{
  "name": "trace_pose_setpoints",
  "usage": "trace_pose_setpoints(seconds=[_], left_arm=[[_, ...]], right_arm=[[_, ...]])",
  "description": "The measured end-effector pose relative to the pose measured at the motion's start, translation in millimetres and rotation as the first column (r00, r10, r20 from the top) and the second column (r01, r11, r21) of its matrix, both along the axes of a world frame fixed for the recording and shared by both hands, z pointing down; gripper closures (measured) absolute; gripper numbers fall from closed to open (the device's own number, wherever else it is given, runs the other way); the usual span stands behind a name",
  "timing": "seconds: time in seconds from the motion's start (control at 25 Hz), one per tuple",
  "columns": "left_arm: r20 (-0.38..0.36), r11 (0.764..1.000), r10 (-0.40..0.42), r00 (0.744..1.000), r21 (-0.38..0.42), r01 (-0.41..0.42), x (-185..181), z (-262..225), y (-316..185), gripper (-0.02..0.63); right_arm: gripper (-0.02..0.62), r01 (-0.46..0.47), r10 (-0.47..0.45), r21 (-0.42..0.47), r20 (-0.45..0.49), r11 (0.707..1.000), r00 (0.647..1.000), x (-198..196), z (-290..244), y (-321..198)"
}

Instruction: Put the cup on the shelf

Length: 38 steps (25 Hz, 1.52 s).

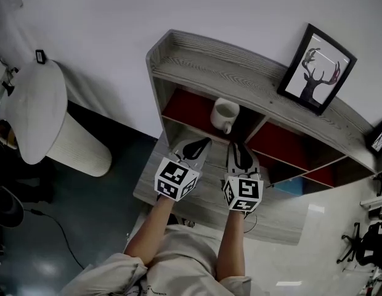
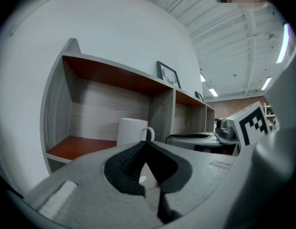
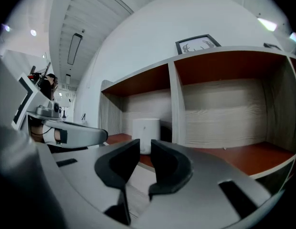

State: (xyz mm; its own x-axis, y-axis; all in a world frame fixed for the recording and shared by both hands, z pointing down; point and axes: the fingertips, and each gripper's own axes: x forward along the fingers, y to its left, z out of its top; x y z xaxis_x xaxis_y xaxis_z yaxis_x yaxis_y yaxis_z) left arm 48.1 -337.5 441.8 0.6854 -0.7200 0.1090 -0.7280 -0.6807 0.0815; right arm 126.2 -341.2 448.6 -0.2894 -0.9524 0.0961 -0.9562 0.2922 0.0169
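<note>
A white cup (image 1: 225,115) stands upright in the left compartment of the grey shelf (image 1: 240,73), on its red floor, handle toward me. Both grippers hover over the table in front of it, touching nothing. My left gripper (image 1: 199,144) is shut with its tips meeting and empty; in its own view the left gripper (image 2: 147,143) points at the cup (image 2: 131,130). My right gripper (image 1: 239,150) is beside it. In the right gripper view the right gripper (image 3: 145,149) shows a narrow gap through which the cup (image 3: 146,132) appears, some way off.
A framed deer picture (image 1: 316,68) leans on the shelf top at the right. The compartment right of the divider (image 3: 175,104) holds nothing. The shelf stands on a grey table (image 1: 283,217). A white lamp-like shape (image 1: 31,110) and dark floor lie at the left.
</note>
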Motion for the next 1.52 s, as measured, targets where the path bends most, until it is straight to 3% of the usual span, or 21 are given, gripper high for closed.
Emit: trace_pose_setpoints(seconds=[0.56, 1.52], left_arm=[[-0.018, 0.996, -0.086, 0.996, 0.008, 0.086, 1, 6, 12, 0.597], [0.003, 0.996, -0.082, 0.997, 0.045, 0.081, 3, -14, 9, 0.597]], right_arm=[[0.575, 0.113, -0.114, 0.02, 0.001, 0.993, 0.994, 4, 2, 14], [0.575, 0.137, -0.137, 0.021, 0.01, 0.99, 0.991, 0, -5, 1]])
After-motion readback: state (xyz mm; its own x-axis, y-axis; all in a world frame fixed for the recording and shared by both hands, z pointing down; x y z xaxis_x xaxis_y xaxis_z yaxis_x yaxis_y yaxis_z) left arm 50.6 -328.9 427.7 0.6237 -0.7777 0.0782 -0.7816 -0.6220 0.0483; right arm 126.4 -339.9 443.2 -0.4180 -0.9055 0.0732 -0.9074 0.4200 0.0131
